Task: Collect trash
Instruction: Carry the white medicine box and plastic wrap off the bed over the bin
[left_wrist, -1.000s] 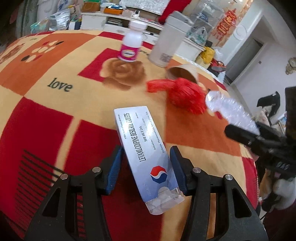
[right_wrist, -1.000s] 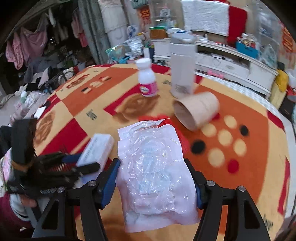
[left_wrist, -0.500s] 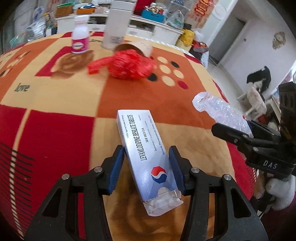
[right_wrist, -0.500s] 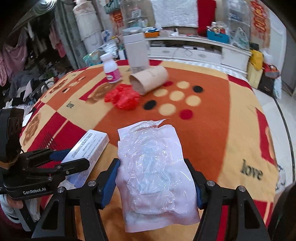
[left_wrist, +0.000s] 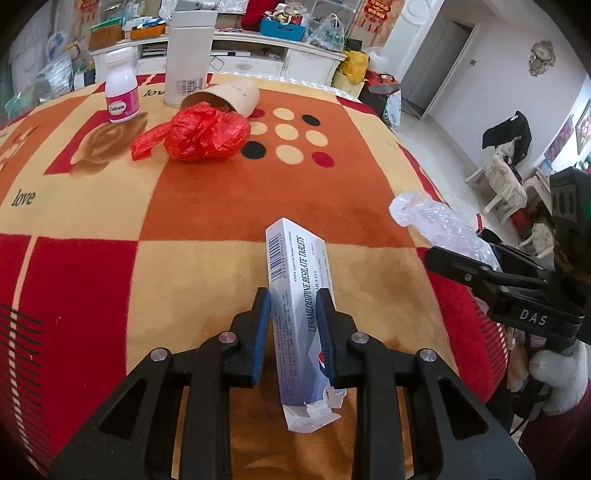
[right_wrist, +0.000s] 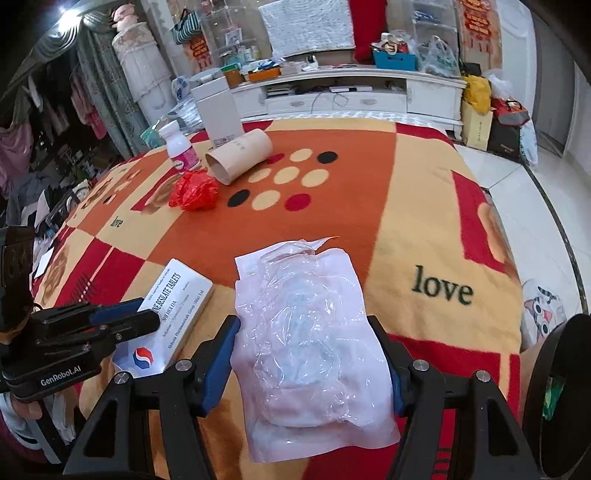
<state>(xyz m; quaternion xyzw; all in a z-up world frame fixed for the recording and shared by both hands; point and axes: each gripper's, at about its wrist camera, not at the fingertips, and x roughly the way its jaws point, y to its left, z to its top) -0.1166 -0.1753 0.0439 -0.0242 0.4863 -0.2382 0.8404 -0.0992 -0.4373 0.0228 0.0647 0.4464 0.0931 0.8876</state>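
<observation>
A white tablet box (left_wrist: 295, 280) stands on edge between the blue pads of my left gripper (left_wrist: 295, 325). The jaws are closing and press on its narrow sides, and its torn flap hangs at the near end. My right gripper (right_wrist: 306, 354) is shut on a crumpled clear plastic wrapper (right_wrist: 306, 325) over the blanket-covered table (right_wrist: 424, 206). In the left wrist view the right gripper (left_wrist: 461, 258) holds the wrapper (left_wrist: 436, 221) at the right. A crumpled red plastic bag (left_wrist: 203, 133) lies far back on the table.
Behind the red bag lie a cardboard tube (left_wrist: 229, 96) on its side, a pink-labelled white bottle (left_wrist: 122, 92) and a tall white box (left_wrist: 188, 55). A dark round object (right_wrist: 557, 398) sits off the table's near right corner. A gloved hand (left_wrist: 561, 376) holds the right gripper.
The left jaws have closed much narrower and the tablet box has turned from flat onto its edge. Both grippers have swung to the right across the table, carrying box and wrapper.
</observation>
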